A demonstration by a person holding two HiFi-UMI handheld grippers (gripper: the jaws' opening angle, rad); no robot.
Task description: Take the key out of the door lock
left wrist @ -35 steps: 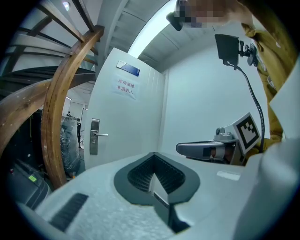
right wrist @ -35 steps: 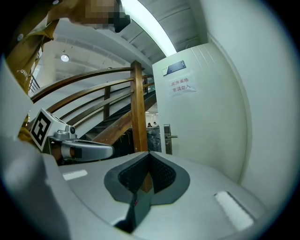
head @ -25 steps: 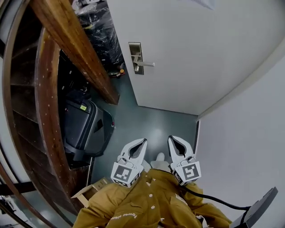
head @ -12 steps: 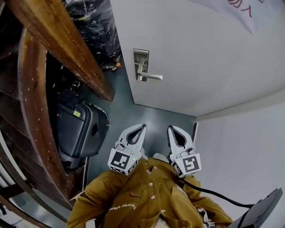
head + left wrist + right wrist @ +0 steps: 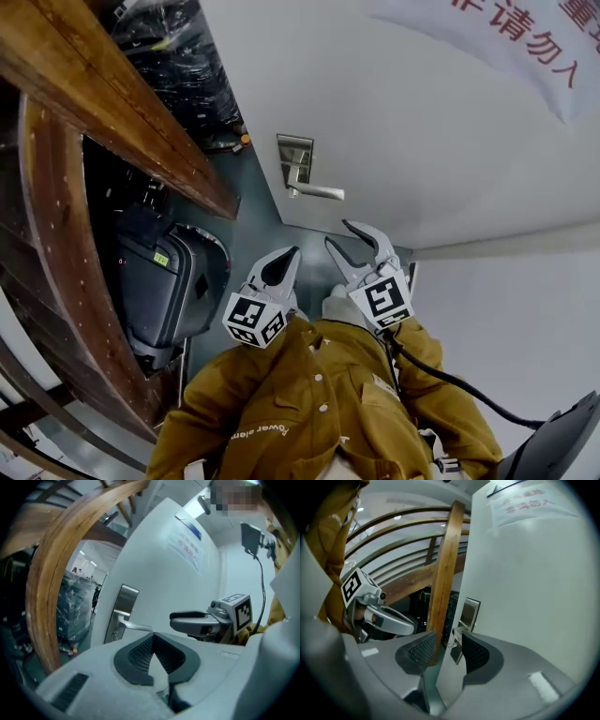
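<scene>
A steel lock plate (image 5: 294,155) with a lever handle (image 5: 319,193) sits on the white door (image 5: 394,122). The key is too small to make out in any view. My left gripper (image 5: 292,251) is shut and empty, held low in front of my jacket, below the handle. My right gripper (image 5: 337,232) is raised beside it, just under the handle, and its jaws are opening with nothing between them. In the right gripper view the lock plate (image 5: 468,612) shows beyond the parted pads (image 5: 476,653). The left gripper view has the plate (image 5: 120,613) ahead and the right gripper (image 5: 192,620) alongside.
A slanted wooden stair beam (image 5: 122,103) runs along the left. Under it stand a dark wheeled case (image 5: 164,281) and plastic-wrapped goods (image 5: 187,66). A paper notice (image 5: 506,47) hangs on the door. A white wall (image 5: 506,319) closes the right side.
The right gripper has risen toward the door handle and its jaws have parted. The left gripper lifted slightly and stays shut. The head view has tilted up the door.
</scene>
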